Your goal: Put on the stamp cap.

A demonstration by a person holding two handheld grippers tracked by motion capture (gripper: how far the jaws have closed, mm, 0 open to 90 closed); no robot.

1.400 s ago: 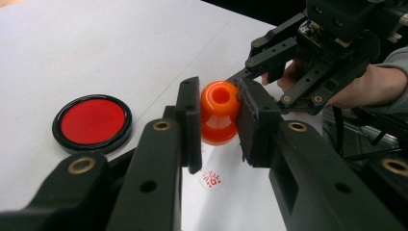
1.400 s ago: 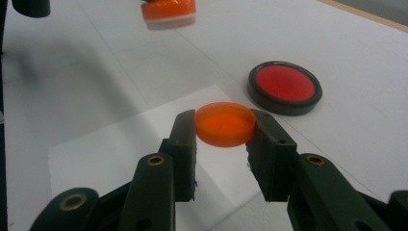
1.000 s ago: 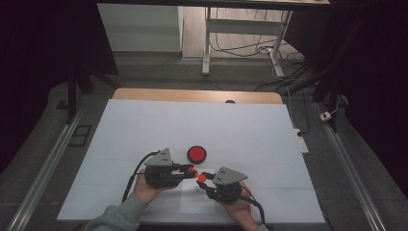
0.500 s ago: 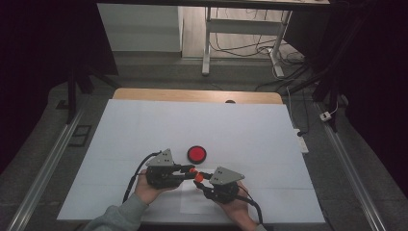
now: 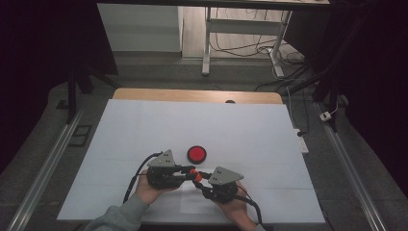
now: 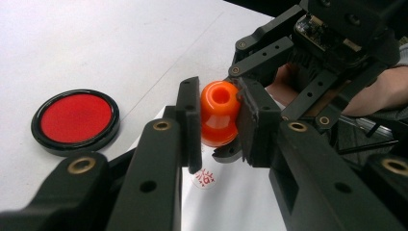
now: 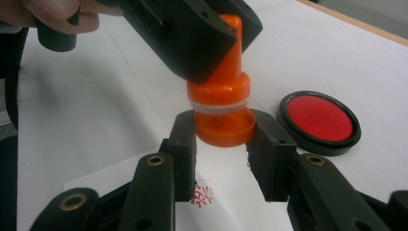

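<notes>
An orange stamp point(image 6: 219, 113) hangs upright just above the table, with my left gripper point(image 6: 219, 120) shut on its upper handle point(image 7: 226, 72). Below it, my right gripper point(image 7: 224, 139) is shut on the stamp's orange cap point(image 7: 224, 126), which sits at the stamp's lower end. In the high view the two grippers meet tip to tip at the stamp point(image 5: 192, 171), the left gripper point(image 5: 189, 170) on the left and the right gripper point(image 5: 197, 179) on the right. A round red ink pad point(image 5: 196, 154) in a black rim lies open just beyond them.
A white paper sheet point(image 5: 195, 204) lies under the grippers near the front edge and bears a red stamp mark point(image 7: 202, 195). The white table top point(image 5: 250, 130) stretches wide to the back, with a wooden edge behind it. Rails run along both sides.
</notes>
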